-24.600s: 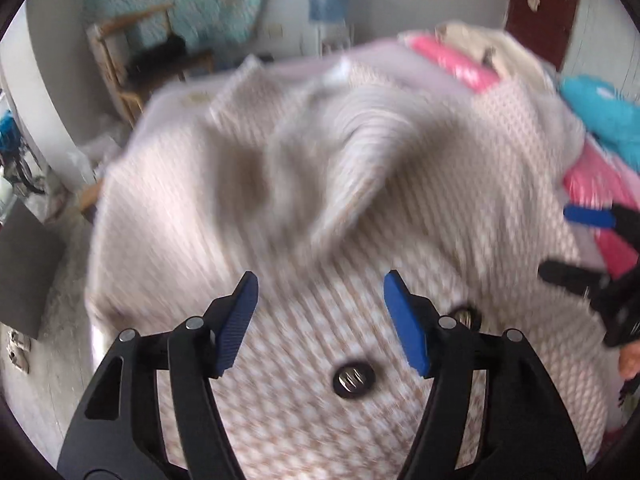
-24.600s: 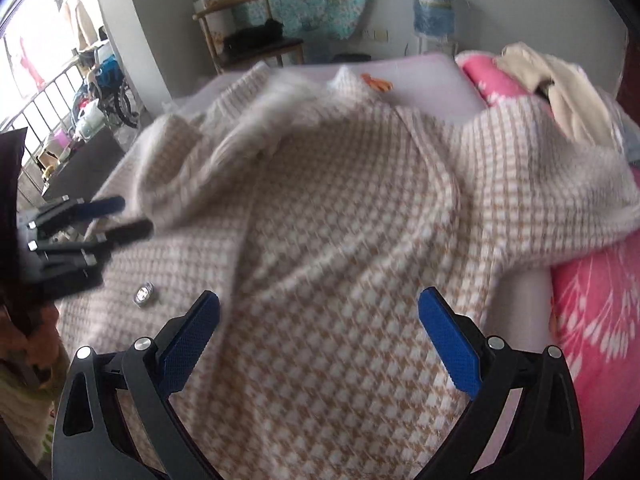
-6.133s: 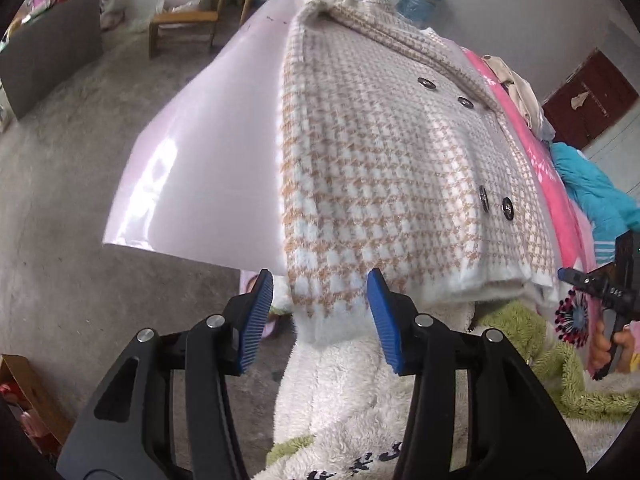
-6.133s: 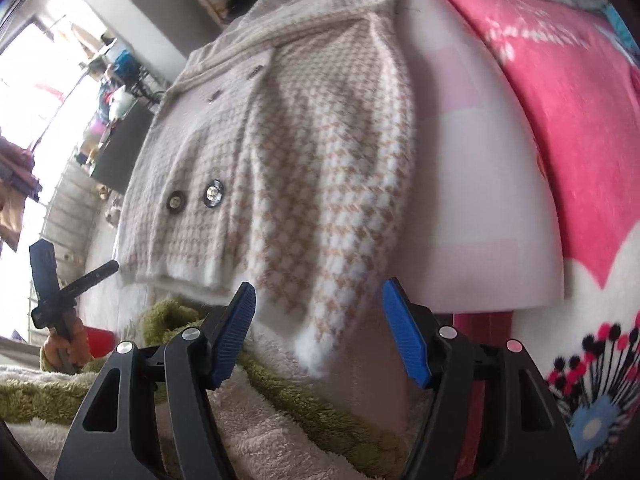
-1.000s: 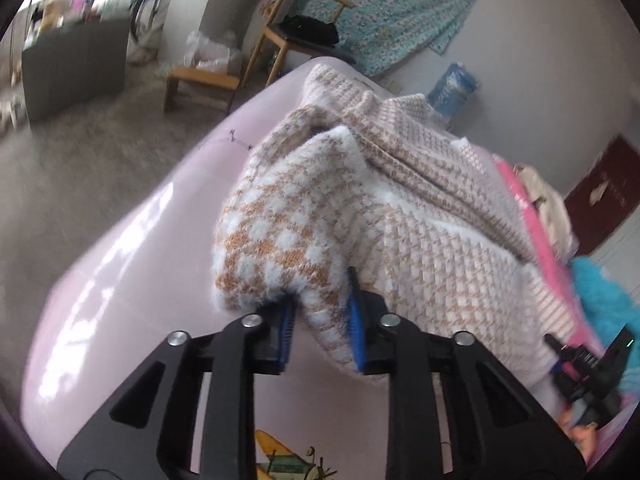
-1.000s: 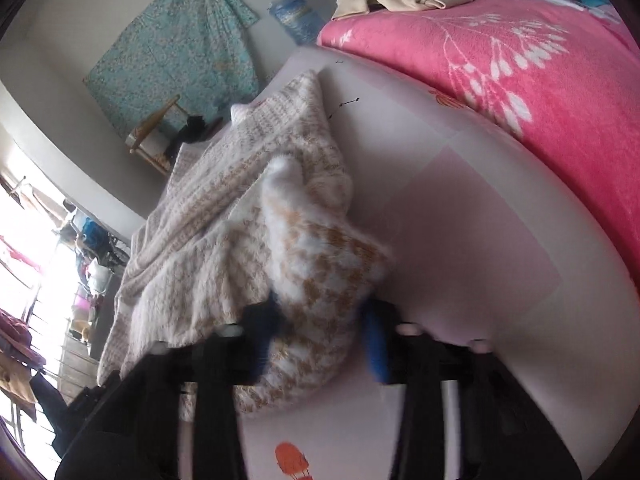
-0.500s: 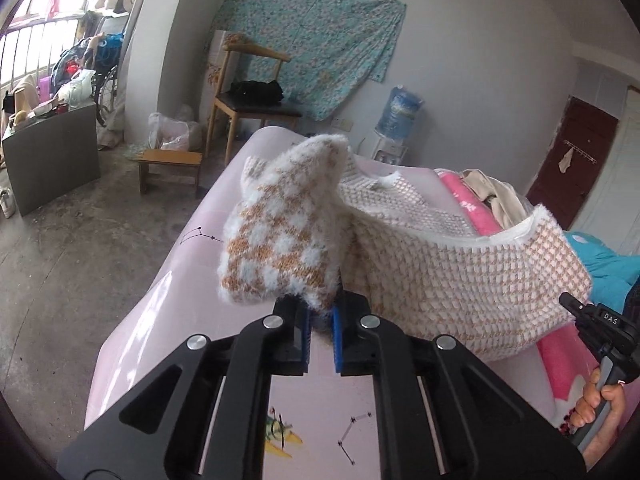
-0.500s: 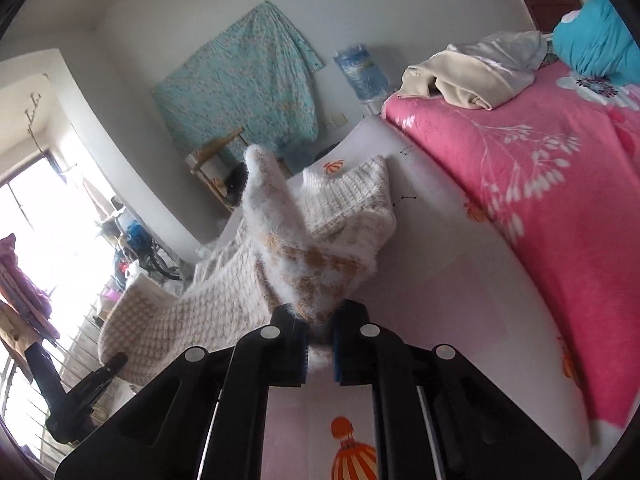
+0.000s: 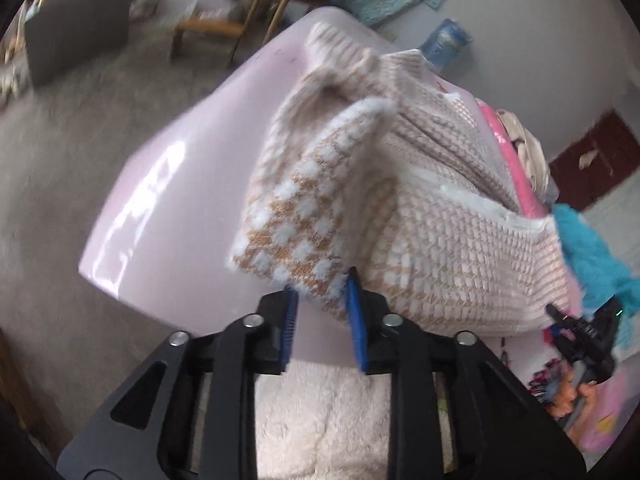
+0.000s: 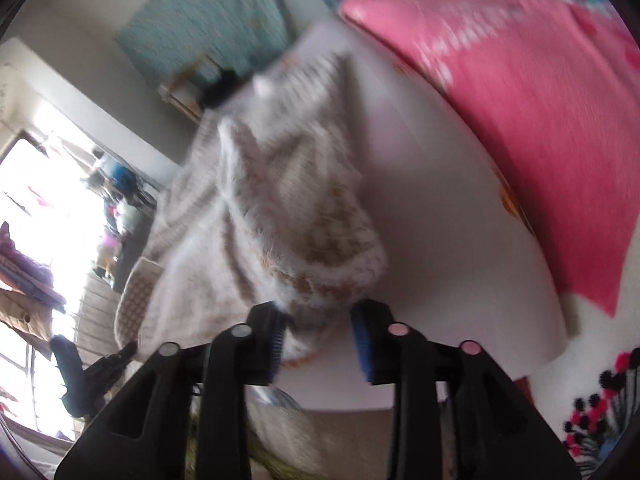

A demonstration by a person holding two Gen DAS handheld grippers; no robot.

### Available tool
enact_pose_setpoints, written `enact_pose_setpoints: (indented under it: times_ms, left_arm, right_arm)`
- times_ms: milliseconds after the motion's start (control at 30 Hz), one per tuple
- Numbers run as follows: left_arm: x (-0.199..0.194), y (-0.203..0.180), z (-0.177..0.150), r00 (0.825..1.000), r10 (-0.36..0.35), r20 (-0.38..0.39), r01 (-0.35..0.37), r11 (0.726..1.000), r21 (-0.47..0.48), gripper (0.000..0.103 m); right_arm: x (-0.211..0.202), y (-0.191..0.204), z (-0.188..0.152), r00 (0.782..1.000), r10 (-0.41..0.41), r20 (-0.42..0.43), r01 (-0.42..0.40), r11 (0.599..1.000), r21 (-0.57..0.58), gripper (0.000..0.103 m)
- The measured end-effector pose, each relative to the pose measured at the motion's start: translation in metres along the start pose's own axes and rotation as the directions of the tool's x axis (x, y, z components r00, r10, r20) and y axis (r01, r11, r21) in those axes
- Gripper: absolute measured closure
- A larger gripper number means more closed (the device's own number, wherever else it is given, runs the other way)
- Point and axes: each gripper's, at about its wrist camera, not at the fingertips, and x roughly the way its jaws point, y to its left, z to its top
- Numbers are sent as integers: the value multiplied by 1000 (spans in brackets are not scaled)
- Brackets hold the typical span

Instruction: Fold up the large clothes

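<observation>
A cream and tan houndstooth knit coat (image 9: 400,200) lies doubled over on a pale pink board (image 9: 168,208). My left gripper (image 9: 320,312) has its blue pads slightly apart, with a folded corner of the coat at their tips. In the blurred right wrist view, my right gripper (image 10: 320,332) has its pads apart too, with the other folded corner of the coat (image 10: 296,216) between their tips. The right gripper also shows in the left wrist view (image 9: 580,344), at the right edge.
A pink flowered bedspread (image 10: 520,100) lies to the right of the board. A fluffy cream blanket (image 9: 320,420) hangs below the near edge. A wooden chair (image 9: 240,20) and a water bottle (image 9: 444,40) stand beyond the far end. The floor (image 9: 60,160) is at the left.
Both grippers have brought the coat's lifted hem down onto the rest of the coat and drawn back toward the near edge. Both pairs of pads have opened from fully shut.
</observation>
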Motion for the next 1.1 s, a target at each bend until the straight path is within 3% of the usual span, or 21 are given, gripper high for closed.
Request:
enact_pose_setpoints:
  times_ms: [67, 100, 167, 233, 367, 400, 467, 533, 600, 733, 833, 900, 967, 1000, 1100]
  left_arm:
    - [-11, 21, 3, 998, -60, 15, 61, 995, -77, 76]
    - [-18, 28, 4, 998, -50, 37, 53, 994, -94, 75]
    - [-35, 37, 9, 994, 36, 101, -29, 997, -78, 74]
    - [-43, 37, 18, 988, 69, 137, -62, 997, -53, 74]
    - [-30, 0, 40, 990, 23, 139, -38, 994, 103, 71]
    - [-22, -14, 47, 992, 17, 125, -36, 988, 152, 66]
    - [-3, -37, 59, 993, 56, 106, -79, 970, 229, 61]
    - [17, -59, 68, 982, 149, 119, -179, 933, 311, 60]
    - [30, -66, 78, 970, 204, 131, -238, 909, 343, 60]
    - [48, -69, 93, 960, 248, 132, -280, 885, 373, 60]
    - [64, -65, 101, 964, 254, 77, -264, 891, 370, 60]
    - [69, -63, 104, 969, 237, 62, -243, 899, 363, 62]
    - [71, -63, 104, 974, 219, 65, -227, 904, 362, 81]
    - [70, -62, 104, 976, 210, 57, -216, 908, 358, 89]
    - [65, -66, 105, 977, 200, 79, -215, 911, 351, 94]
  right_arm:
    - [-17, -1, 5, 998, -54, 23, 54, 998, -33, 51]
    - [-25, 0, 8, 996, -84, 41, 86, 995, -55, 50]
    - [-41, 3, 13, 981, -165, 103, 174, 981, -84, 47]
    - [-48, 8, 21, 970, -194, 148, 211, 972, -108, 47]
    - [-28, 29, 42, 983, -125, 135, 148, 974, -174, 47]
    - [-16, 37, 48, 987, -110, 119, 132, 971, -198, 47]
    - [4, 52, 61, 991, -96, 95, 117, 963, -243, 47]
    - [24, 66, 71, 993, -98, 71, 115, 949, -293, 47]
    - [45, 77, 80, 992, -121, 33, 125, 931, -342, 47]
    - [67, 85, 87, 984, -176, 10, 164, 899, -406, 47]
    - [72, 85, 90, 984, -177, 12, 165, 894, -416, 47]
    - [73, 87, 91, 985, -172, 13, 161, 893, -419, 60]
    - [74, 87, 92, 988, -156, 12, 147, 899, -412, 83]
    - [72, 87, 93, 989, -145, 16, 139, 903, -407, 89]
    - [61, 90, 97, 993, -105, 47, 115, 912, -393, 93]
